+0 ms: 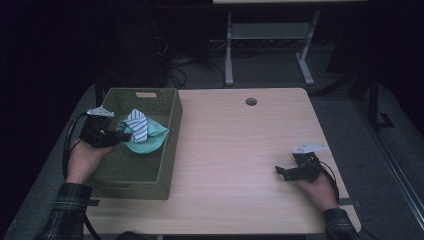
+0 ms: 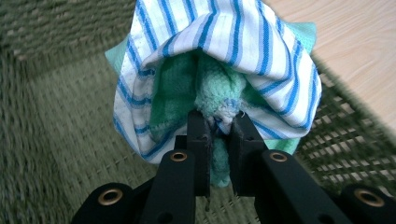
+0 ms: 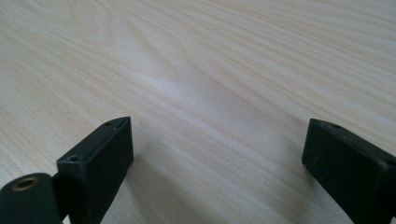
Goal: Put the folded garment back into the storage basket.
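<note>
My left gripper point(image 1: 121, 136) hangs over the green woven basket point(image 1: 170, 145) at the table's left. It is shut on a bundle of cloths: a white cloth with blue stripes point(image 1: 137, 125) wrapped over a mint-green terry cloth point(image 1: 150, 140). In the left gripper view the two black jaws pinch a fold of the green cloth point(image 2: 219, 93), with the striped cloth point(image 2: 280, 60) draped above it. My right gripper point(image 1: 281, 171) rests near the table's front right corner. Its jaws stand wide apart over bare wood point(image 3: 219, 140), with nothing between them.
The light wooden table point(image 1: 240, 150) has a round cable hole point(image 1: 251, 101) near its far edge. Beyond the table stand a metal desk frame point(image 1: 270, 45) and loose cables on a dark floor. The basket's woven walls surround the left gripper.
</note>
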